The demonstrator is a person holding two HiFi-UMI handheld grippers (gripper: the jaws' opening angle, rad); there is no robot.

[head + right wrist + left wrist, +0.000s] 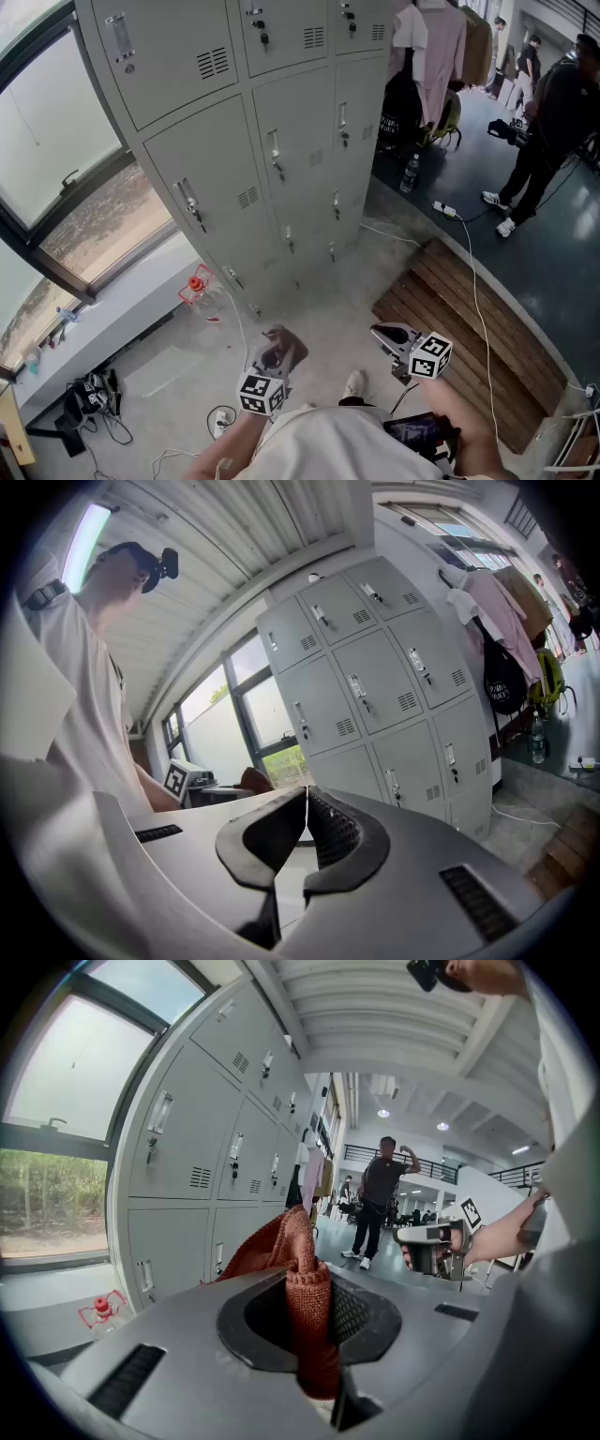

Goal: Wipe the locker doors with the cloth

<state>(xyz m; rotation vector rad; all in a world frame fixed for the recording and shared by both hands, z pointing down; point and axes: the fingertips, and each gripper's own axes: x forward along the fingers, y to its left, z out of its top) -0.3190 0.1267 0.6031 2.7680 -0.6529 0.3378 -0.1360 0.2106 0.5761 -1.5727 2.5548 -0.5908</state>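
A bank of grey locker doors [272, 150] with small handles and vents stands ahead of me. My left gripper [278, 349] is low in the head view, well short of the lockers, shut on a rust-red cloth [295, 1269] that bunches out above its jaws. My right gripper [386, 333] is held beside it to the right, shut with nothing between its jaws. The right gripper view shows the lockers [394, 686] a stride away and the left gripper [192, 782] off to the left.
A window and white sill [103, 309] run along the left, with a red-capped bottle [199, 286] and cables on the concrete floor. A wooden platform [469, 328] lies at the right. Hanging clothes [441, 47] and a standing person [548, 131] are beyond the lockers.
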